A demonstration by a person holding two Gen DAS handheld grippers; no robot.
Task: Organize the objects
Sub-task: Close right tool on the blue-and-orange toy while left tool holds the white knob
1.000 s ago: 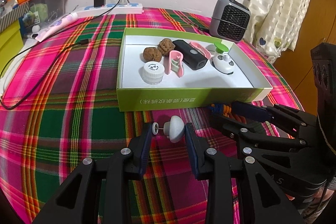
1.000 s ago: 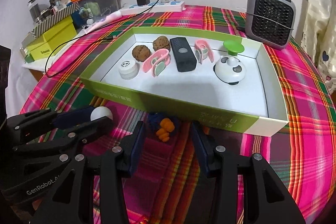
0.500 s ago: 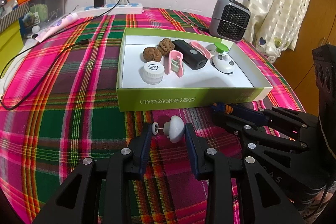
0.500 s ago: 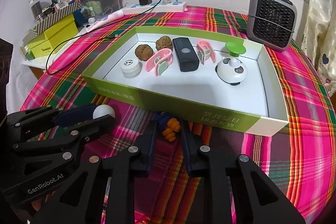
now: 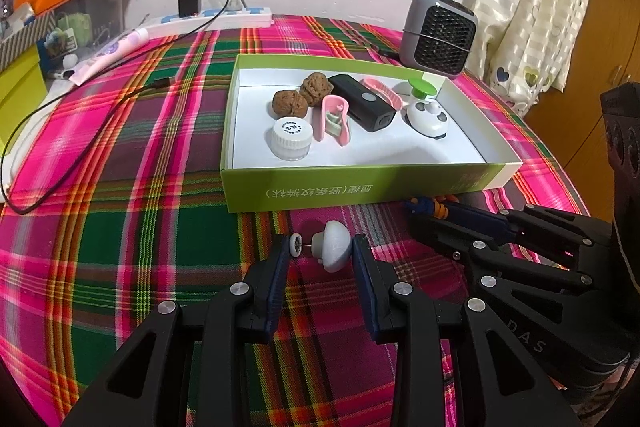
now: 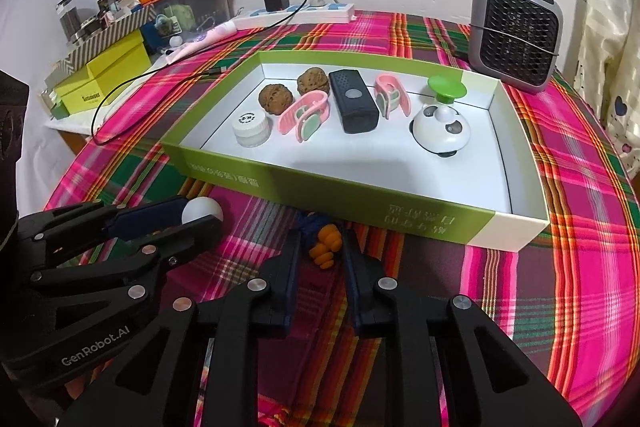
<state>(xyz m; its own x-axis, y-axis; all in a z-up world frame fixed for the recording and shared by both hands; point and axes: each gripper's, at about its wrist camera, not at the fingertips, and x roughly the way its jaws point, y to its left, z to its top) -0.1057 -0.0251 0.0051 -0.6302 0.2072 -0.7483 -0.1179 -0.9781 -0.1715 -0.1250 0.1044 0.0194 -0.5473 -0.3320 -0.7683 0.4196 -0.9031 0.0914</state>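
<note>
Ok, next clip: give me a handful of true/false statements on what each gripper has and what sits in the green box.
1. The left gripper is closed on a white mushroom-shaped piece. True.
2. The right gripper is wide open over bare cloth. False: its jaws are shut on a small orange and blue toy.
3. Both held items are already inside the green box. False: both are on the plaid tablecloth in front of it.
4. Two walnuts lie in the box. True.
5. The panda-faced toy stands outside the box. False: it is inside.
</note>
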